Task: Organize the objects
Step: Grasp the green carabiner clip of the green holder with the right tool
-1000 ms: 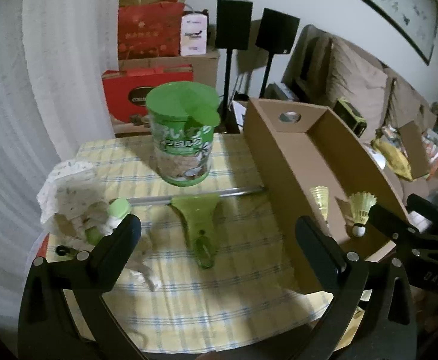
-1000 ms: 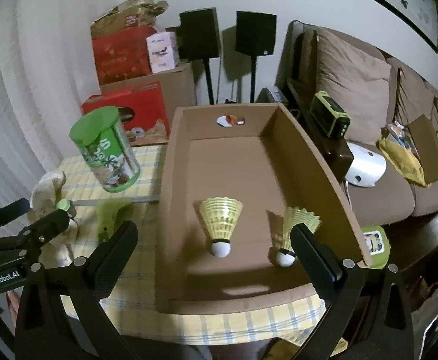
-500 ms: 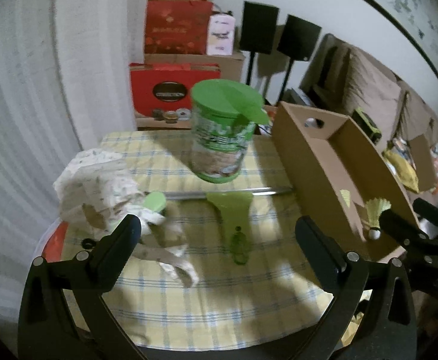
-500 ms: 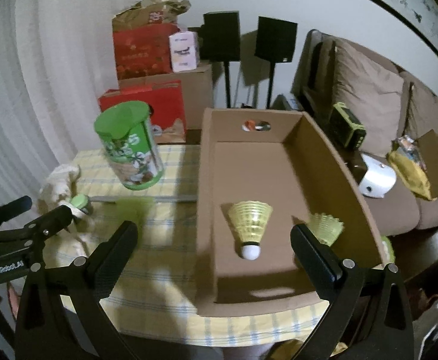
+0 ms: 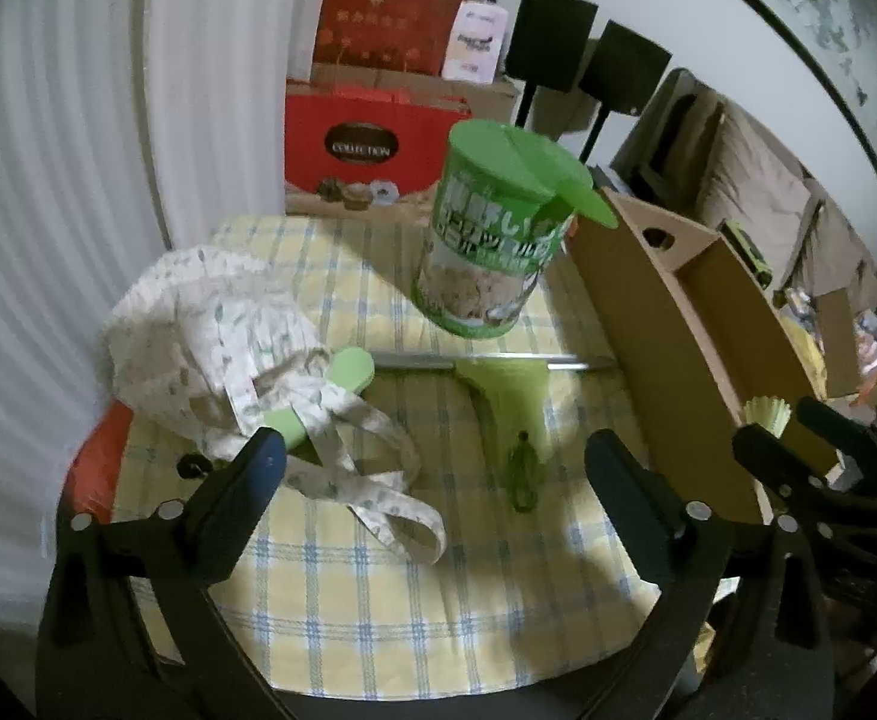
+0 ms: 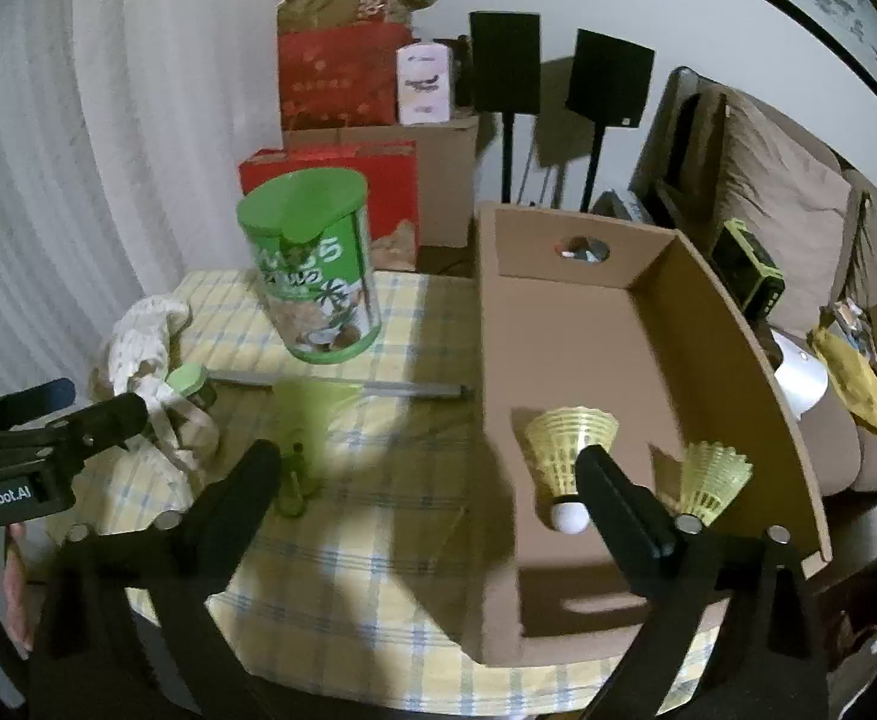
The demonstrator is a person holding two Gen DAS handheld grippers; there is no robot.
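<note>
Cardboard box (image 6: 564,324) holds two yellow shuttlecocks (image 6: 570,450); green-lidded canister (image 6: 309,267) stands shut. Red box (image 5: 372,144) reads "COLLECTION". Both tools, left (image 5: 435,459) and right (image 6: 426,471), are closing, nothing between.

My table (image 5: 378,630), yellow check cloth. On it: green canister (image 5: 492,240) upper centre, cardboard box (image 5: 666,360) right, squeegee (image 5: 510,384) centre, crumpled floral cloth (image 5: 216,324) left with a green brush (image 5: 330,384) on it.
</note>
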